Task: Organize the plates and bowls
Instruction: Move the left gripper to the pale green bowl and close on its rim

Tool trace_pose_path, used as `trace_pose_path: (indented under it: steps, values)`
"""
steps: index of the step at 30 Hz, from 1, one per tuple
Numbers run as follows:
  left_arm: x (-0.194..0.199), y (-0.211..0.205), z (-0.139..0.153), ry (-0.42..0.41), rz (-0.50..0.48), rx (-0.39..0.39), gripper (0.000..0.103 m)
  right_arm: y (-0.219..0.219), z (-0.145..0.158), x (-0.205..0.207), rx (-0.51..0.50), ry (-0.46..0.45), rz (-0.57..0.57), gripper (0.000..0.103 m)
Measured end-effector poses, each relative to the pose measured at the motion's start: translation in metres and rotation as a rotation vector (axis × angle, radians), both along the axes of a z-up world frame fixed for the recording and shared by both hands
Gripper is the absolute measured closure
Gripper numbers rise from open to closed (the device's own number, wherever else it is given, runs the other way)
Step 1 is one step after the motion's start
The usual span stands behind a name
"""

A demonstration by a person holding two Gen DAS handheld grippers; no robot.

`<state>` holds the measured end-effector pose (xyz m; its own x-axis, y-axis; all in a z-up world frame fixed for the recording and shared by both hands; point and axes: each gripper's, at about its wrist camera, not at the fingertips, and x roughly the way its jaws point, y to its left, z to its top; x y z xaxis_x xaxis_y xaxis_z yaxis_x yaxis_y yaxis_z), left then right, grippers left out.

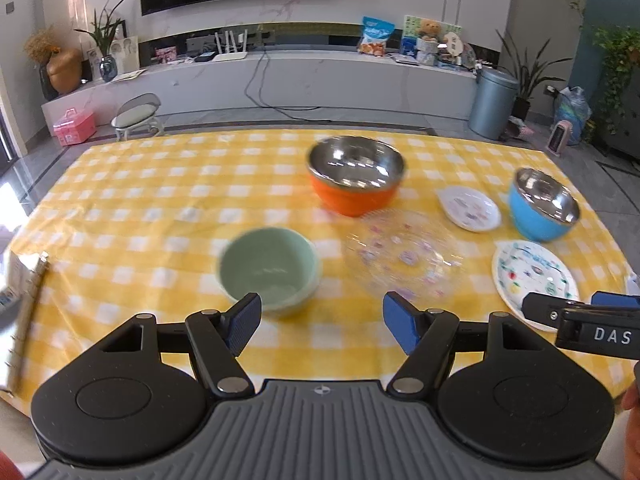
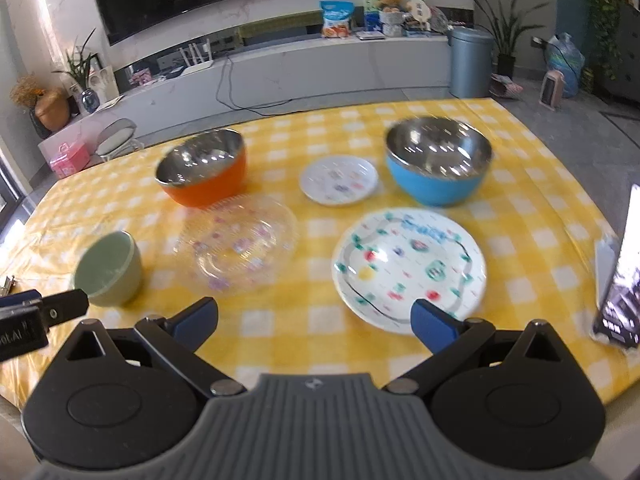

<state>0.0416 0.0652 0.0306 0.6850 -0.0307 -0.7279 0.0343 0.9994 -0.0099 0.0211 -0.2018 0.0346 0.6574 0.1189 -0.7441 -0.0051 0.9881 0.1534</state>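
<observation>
On the checked counter (image 2: 280,336) nothing is stacked yet; both grippers, left (image 1: 322,320) and right (image 2: 314,322), hover with fingers wide and empty, likely needing to close on the green bowl (image 1: 268,270) first.

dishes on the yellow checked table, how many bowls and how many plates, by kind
Bowls: 3 — orange bowl, blue bowl, green bowl
Plates: 3 — clear plate, small white plate, large patterned plate
Total: 6 dishes, none stacked yet
</observation>
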Motion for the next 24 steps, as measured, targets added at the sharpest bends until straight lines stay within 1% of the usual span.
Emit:
trace_pose_path:
  steps: [3, 4, 5, 8, 11, 15, 17, 21, 23, 24]
  values:
    - [0.015, 0.017, 0.005, 0.019, 0.013, 0.007, 0.022, 0.019, 0.006, 0.012, 0.011, 0.004, 0.032, 0.003]
    - [0.018, 0.023, 0.006, 0.024, 0.016, 0.007, 0.022, 0.025, 0.008, 0.016, 0.018, 0.003, 0.042, 0.005]
    - [0.024, 0.028, 0.007, 0.029, 0.021, 0.009, 0.023, 0.031, 0.010, 0.018, 0.025, 0.003, 0.053, 0.010]
    - [0.038, 0.043, 0.007, 0.038, 0.041, 0.019, 0.023, 0.049, 0.013, 0.029, 0.038, 0.014, 0.079, 0.012]
    - [0.050, 0.055, 0.004, 0.049, 0.057, 0.020, 0.023, 0.064, 0.016, 0.041, 0.080, 0.046, 0.078, 0.014]
    - [0.062, 0.071, -0.002, 0.064, 0.059, -0.017, 0.023, 0.080, 0.015, 0.055, 0.151, 0.068, 0.083, 0.015]
    - [0.067, 0.079, -0.005, 0.069, 0.057, -0.045, 0.023, 0.088, 0.012, 0.064, 0.173, 0.071, 0.084, 0.020]
    - [0.076, 0.092, -0.014, 0.083, 0.061, -0.096, 0.023, 0.098, 0.006, 0.076, 0.235, 0.065, 0.086, 0.022]
    - [0.082, 0.098, -0.020, 0.099, 0.073, -0.117, 0.023, 0.104, 0.002, 0.082, 0.260, 0.072, 0.098, 0.029]
    - [0.084, 0.101, -0.023, 0.105, 0.082, -0.128, 0.023, 0.108, -0.001, 0.086, 0.268, 0.078, 0.105, 0.030]
